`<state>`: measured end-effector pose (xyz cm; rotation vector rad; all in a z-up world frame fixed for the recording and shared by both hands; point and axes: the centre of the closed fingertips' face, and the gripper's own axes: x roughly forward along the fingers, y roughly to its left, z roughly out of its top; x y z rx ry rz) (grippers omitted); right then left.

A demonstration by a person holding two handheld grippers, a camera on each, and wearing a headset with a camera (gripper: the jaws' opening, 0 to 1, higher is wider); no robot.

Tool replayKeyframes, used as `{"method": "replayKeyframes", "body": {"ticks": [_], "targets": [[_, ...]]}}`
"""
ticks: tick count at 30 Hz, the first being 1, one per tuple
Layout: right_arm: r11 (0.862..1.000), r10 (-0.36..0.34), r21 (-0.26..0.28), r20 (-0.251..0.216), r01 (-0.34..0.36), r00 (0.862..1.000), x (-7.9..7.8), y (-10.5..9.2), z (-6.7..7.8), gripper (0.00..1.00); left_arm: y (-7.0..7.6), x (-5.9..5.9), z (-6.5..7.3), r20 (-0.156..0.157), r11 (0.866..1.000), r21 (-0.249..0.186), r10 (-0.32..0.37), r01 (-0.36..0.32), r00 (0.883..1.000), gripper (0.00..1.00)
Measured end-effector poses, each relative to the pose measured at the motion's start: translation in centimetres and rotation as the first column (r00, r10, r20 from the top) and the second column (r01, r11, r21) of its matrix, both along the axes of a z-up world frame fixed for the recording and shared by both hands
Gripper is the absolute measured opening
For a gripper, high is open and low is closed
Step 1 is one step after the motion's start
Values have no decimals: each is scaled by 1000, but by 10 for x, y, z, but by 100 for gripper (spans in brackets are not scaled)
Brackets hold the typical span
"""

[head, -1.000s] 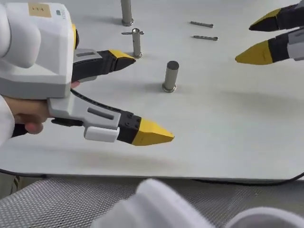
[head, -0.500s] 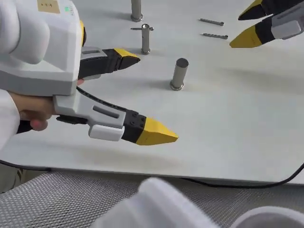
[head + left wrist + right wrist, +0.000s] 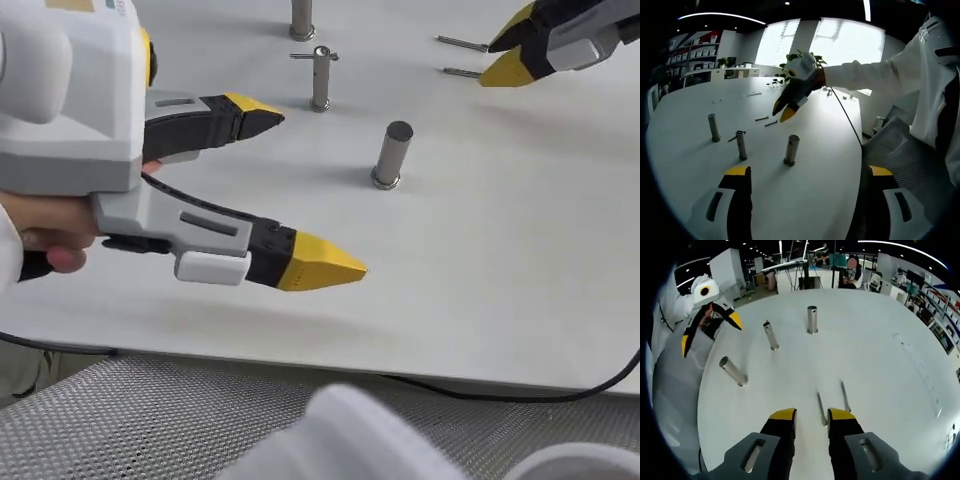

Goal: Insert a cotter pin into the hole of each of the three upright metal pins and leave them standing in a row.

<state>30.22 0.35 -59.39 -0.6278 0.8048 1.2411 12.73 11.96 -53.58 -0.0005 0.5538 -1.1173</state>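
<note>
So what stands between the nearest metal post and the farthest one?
A third upright pin, with a cotter pin through its top, seen in the head view.

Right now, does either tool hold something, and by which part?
Nothing is held: the left tool is open and empty, the right tool open near loose cotter pins.

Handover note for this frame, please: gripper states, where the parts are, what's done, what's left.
Left gripper: open, empty, hovering beside the near pin.
Right gripper: open, empty, low over the two loose cotter pins.
Done: middle pin has a cotter pin through its hole.
Left: near pin and far pin are bare; each needs a cotter pin. All three stand upright in a row.
</note>
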Motion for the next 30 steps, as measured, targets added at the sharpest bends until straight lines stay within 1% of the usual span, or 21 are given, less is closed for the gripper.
{"method": "replayKeyframes", "body": {"ticks": [3, 4, 6, 8, 15, 17, 21, 22, 24, 26, 27, 29, 30], "targets": [[1000, 14, -8, 1, -14, 1000, 1, 3, -3, 16, 3, 1, -1, -1, 1000, 6, 7, -7, 1000, 95], [1000, 18, -18, 1, -18, 1000, 2, 4, -5, 16, 4, 1, -1, 0, 1000, 8, 7, -7, 1000, 95], [999, 11, -32, -5, -11, 1000, 4, 4, -8, 16, 5, 1, -1, -5, 1000, 3, 11, -11, 1000, 95], [999, 4, -34, -17, -5, 1000, 5, 4, -10, 13, 6, 1, -1, -7, 1000, 0, 18, -18, 1000, 95], [998, -2, -62, -16, 1, 1000, 11, 1, -17, 9, 10, 1, -3, -13, 1000, 4, 23, -23, 1000, 96], [997, -16, -73, -18, 14, 1000, 13, 0, -19, 8, 11, 1, -3, -15, 1000, 3, 25, -25, 1000, 96], [996, 14, -90, -19, -16, 1000, 12, -1, -22, 4, 13, 4, -3, -14, 999, 3, 39, -38, 999, 96], [995, 31, -100, -2, -31, 1000, 14, -1, -22, 3, 14, 4, -3, -13, 999, 3, 41, -41, 999, 96], [993, 40, -115, 2, -40, 999, 14, -1, -22, 2, 15, 5, -2, -13, 999, 4, 45, -45, 999, 96], [986, 81, -147, 39, -74, 996, 16, -2, -22, 0, 16, 6, -2, -12, 999, 6, 47, -47, 999, 96], [983, 98, -158, 49, -89, 994, 16, -2, -22, 0, 16, 6, -2, -11, 999, 6, 48, -48, 999, 96], [980, 110, -171, 54, -100, 992, 14, -1, -23, 0, 17, 6, -1, -12, 999, 4, 49, -49, 999, 96], [976, 128, -182, 60, -115, 990, 14, -1, -23, 0, 17, 6, -1, -11, 999, 6, 50, -50, 999, 96]]}}
